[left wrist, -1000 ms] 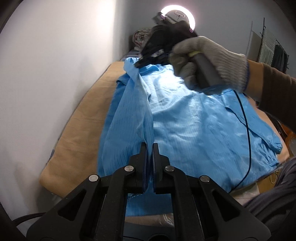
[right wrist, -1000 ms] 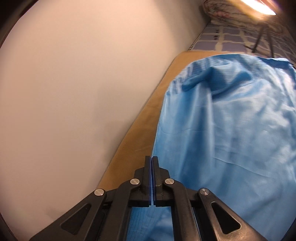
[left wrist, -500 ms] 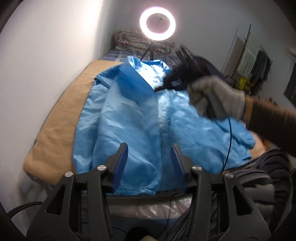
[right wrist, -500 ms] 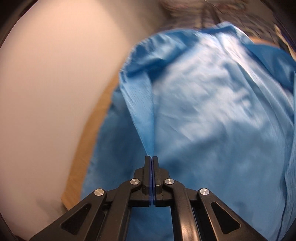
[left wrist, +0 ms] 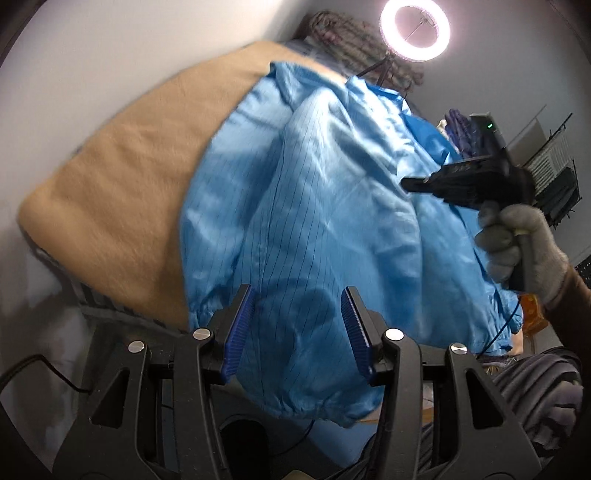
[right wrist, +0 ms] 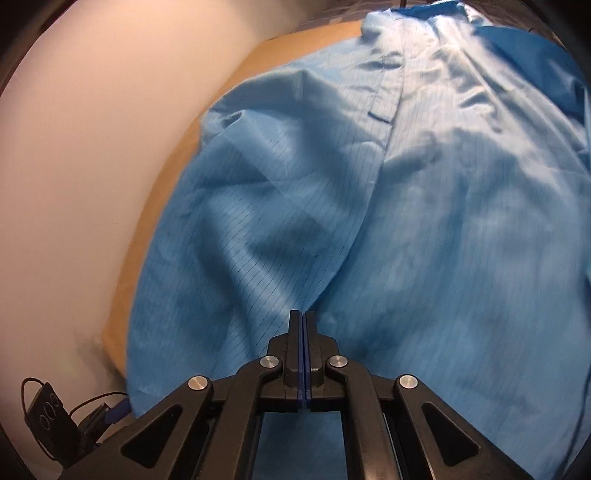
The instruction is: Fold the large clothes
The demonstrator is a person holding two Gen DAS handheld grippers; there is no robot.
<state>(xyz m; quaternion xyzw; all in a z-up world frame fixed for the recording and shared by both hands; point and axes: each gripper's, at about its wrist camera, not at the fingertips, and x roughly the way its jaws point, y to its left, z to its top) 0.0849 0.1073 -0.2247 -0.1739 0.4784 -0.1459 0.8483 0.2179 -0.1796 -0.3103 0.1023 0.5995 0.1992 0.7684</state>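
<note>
A large light-blue pinstriped jacket (left wrist: 325, 206) lies spread on a tan padded surface (left wrist: 122, 177). One sleeve is folded over its front. My left gripper (left wrist: 299, 325) is open and empty above the jacket's gathered hem. My right gripper (right wrist: 303, 317) is shut on a fold of the jacket (right wrist: 332, 192) and holds the cloth pulled toward it. In the left wrist view the right gripper (left wrist: 410, 182) hovers over the jacket's right half, held by a gloved hand (left wrist: 517, 247).
A white wall (right wrist: 92, 155) runs along the left of the padded surface. A lit ring lamp (left wrist: 415, 29) stands beyond the far end, with bundled bedding (left wrist: 343, 40) beside it. A small black device with a cable (right wrist: 48, 417) lies at the lower left.
My left gripper let go of the jacket and opened, then drew back toward the hem. My right gripper, still shut on the cloth, carried the sleeve side across the jacket to the right.
</note>
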